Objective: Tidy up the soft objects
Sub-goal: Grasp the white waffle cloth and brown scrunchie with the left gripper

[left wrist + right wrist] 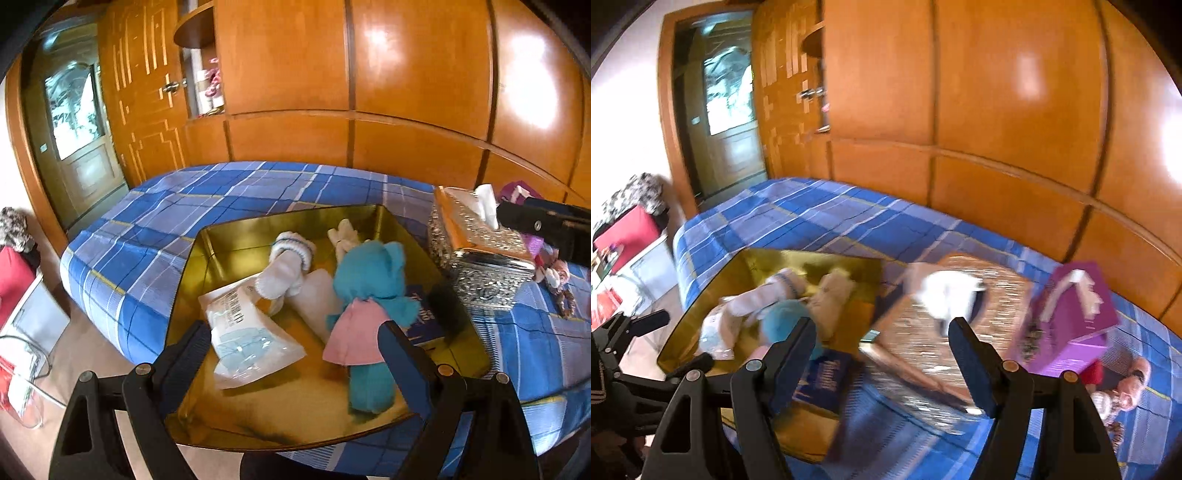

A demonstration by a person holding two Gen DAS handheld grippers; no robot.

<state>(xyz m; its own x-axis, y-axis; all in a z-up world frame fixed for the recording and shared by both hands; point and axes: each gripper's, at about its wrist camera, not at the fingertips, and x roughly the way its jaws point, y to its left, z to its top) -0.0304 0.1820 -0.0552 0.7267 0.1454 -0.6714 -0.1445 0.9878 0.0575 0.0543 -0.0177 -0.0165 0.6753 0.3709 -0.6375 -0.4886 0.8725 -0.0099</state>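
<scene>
Now both tongs gape wide, empty: left gripper (295, 343) above the gold tin (184, 266) on the bed's near edge. Inside, the teal plush (369, 295) looks light, squashy; pinch its torso.

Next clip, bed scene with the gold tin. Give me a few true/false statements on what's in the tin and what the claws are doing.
1. The blue plush lies inside the gold tin. True.
2. The left claw is shut on the plush. False: it is open and holds nothing.
3. The tissue box stands inside the tin. False: it stands on the bed beside the tin.
4. The right claw is open. True.
5. A purple box lies beyond the tissue box. True.
</scene>
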